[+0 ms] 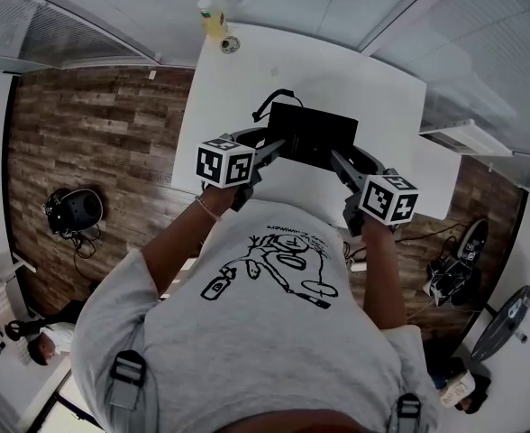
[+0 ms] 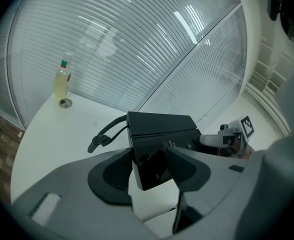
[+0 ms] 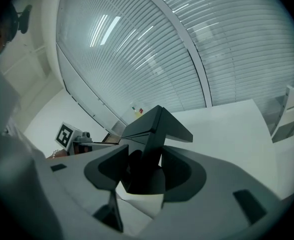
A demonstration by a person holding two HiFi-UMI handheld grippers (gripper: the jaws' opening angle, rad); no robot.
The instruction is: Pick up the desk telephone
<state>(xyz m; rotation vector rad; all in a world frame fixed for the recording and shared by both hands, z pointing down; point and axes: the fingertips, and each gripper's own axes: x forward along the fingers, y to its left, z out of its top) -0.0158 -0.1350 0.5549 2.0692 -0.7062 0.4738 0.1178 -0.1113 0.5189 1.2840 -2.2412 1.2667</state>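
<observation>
The black desk telephone [image 1: 311, 133] is held between my two grippers over the white table [image 1: 382, 88]. My left gripper [image 1: 274, 147] is shut on its left end, and my right gripper [image 1: 339, 162] is shut on its right end. In the left gripper view the telephone [image 2: 159, 131] shows its underside, tilted, with a corner between the jaws of the left gripper [image 2: 149, 170]. Its coiled cord [image 2: 104, 135] trails to the table. In the right gripper view the telephone [image 3: 154, 126] is wedged between the jaws of the right gripper [image 3: 144, 173].
A bottle of yellow drink [image 1: 213, 18] and a small round cap [image 1: 230, 43] stand at the table's far corner. Blinds and glass walls enclose the far side. Wood floor lies to the left, with a headset [image 1: 74, 210] on it. A white chair [image 3: 289, 111] stands by the table.
</observation>
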